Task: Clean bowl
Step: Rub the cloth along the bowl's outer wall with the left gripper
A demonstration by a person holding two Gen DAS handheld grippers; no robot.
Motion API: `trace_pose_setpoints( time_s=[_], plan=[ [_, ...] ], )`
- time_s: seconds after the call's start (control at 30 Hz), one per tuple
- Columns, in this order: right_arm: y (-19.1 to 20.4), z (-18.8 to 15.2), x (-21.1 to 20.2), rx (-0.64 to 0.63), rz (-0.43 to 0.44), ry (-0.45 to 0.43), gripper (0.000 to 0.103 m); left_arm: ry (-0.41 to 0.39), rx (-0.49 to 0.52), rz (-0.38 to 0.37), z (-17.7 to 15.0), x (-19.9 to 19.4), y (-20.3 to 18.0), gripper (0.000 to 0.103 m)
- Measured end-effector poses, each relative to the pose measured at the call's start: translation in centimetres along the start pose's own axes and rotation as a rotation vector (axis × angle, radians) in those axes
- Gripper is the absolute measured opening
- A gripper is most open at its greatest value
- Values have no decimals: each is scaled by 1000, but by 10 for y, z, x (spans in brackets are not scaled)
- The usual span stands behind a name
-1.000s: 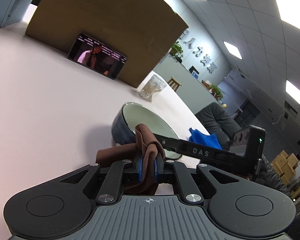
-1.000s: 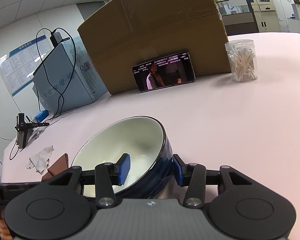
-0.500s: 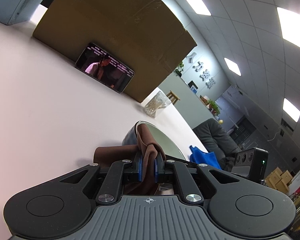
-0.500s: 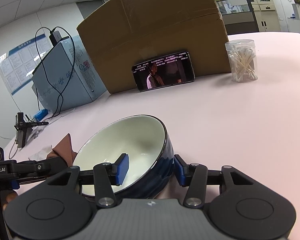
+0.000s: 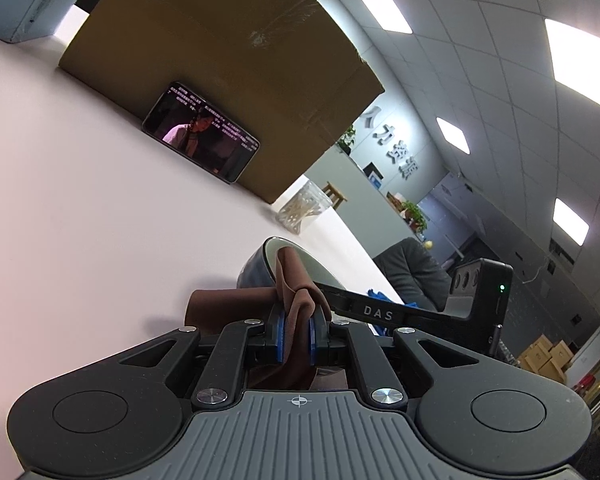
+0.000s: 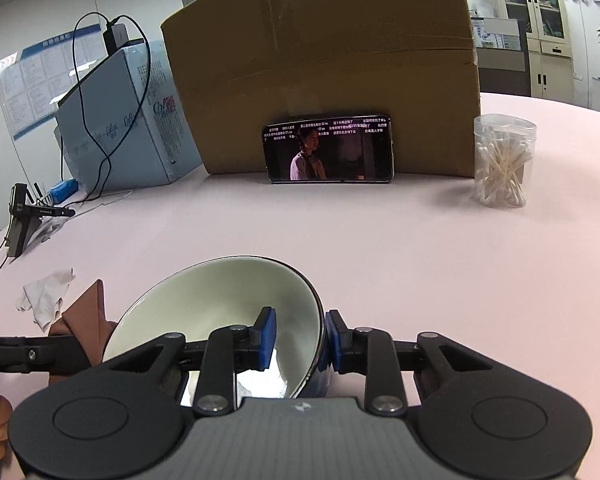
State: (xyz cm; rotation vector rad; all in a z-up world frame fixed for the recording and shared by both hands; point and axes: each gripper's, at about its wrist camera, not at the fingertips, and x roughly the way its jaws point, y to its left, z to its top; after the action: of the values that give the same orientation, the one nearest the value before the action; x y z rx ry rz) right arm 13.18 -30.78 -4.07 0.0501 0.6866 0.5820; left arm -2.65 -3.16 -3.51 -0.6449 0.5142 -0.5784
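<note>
Wall of the dark-blue, white-lined ceramic bowl (image 6: 220,300) is clamped by the right gripper (image 6: 298,338); a brown cloth (image 5: 296,300) is pinched in the left gripper (image 5: 296,334).

Office room — panel ceiling lights (image 5: 582,70), grey cabinet (image 6: 538,30).

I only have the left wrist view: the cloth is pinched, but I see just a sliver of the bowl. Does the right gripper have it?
Observer: Yes. The right gripper is shut on the bowl, with its fingers on either side of the wall.
Operator: Is the bowl sitting flat?
Observer: No, it looks tipped, opening toward the brown cloth.
Operator: Anything lying near the cloth?
Observer: A crumpled white tissue lies on the table just beyond it.
</note>
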Motion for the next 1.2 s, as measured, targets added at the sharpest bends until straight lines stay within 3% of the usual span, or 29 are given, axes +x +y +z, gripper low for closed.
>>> trace_pose_setpoints(
  time_s=[0.4, 0.8, 0.87, 1.07, 1.13, 1.2],
  plan=[
    [2, -12, -15, 33, -12, 0, 18, -33, 7, 35, 0, -5, 0, 9],
    [0, -26, -29, 84, -11, -63, 21, -6, 65, 32, -7, -19, -13, 9],
    [-3, -27, -30, 98, 3, -74, 22, 23, 101, 33, -10, -24, -17, 9],
    [-8, -28, -31, 116, 24, -83, 24, 80, 224, 130, -15, -22, -32, 9],
    [-9, -28, -31, 122, 30, -85, 24, 88, 244, 119, -16, -21, -36, 9],
    [-9, -29, -31, 124, 30, -86, 24, 98, 273, 60, -18, -21, -42, 9]
  ],
)
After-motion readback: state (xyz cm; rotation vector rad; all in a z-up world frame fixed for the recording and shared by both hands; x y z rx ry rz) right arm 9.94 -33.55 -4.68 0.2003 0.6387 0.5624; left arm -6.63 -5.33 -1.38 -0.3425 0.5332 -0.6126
